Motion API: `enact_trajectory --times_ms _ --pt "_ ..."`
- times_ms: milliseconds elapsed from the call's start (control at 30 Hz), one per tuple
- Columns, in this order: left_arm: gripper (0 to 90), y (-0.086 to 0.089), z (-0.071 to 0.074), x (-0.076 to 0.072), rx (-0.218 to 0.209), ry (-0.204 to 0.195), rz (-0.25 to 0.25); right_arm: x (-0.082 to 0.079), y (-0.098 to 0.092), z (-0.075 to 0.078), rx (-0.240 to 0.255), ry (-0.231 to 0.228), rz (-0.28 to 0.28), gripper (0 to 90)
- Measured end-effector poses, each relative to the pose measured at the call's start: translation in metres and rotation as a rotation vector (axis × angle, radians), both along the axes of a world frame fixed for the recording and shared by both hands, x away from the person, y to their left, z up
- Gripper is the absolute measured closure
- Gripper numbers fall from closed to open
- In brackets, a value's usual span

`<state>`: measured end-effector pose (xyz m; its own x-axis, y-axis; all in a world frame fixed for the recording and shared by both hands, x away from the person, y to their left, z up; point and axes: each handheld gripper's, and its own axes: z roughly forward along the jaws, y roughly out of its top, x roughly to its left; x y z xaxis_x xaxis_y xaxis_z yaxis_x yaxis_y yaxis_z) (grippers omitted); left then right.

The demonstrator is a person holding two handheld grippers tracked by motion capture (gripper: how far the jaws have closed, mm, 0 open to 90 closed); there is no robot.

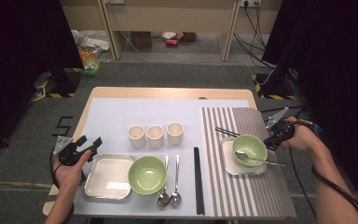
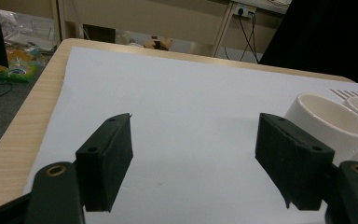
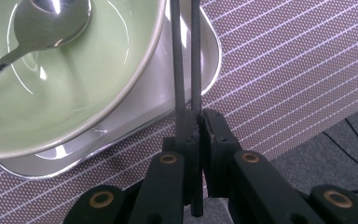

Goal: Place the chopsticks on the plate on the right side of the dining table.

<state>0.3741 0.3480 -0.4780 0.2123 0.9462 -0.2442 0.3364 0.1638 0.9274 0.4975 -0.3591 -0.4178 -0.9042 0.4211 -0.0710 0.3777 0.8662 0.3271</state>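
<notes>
The right gripper has its jaws closed on a pair of black chopsticks. Their long axis runs leftward from it, past the far side of the green bowl on its tray. The left gripper, far left, is open and empty.

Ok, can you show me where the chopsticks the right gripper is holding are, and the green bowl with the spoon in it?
chopsticks [image 3: 185, 60], right gripper view, on the shafts above the jaws.
green bowl [image 1: 256, 144], high view, on its bare inner wall.
spoon [image 3: 51, 16], right gripper view, on its shiny scoop.
</notes>
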Motion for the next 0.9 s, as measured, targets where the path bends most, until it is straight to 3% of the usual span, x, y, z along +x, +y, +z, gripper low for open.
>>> enact_trajectory --times_ms 400,900 --pt "26.4 -0.0006 -0.0006 0.0001 0.002 0.003 -0.001 0.0017 -0.0004 -0.0031 -0.007 0.014 0.003 86.0" --pt "26.4 -0.0013 -0.0012 0.0003 0.001 0.006 -0.004 0.005 0.0007 -0.0052 -0.013 0.008 0.053 86.0"
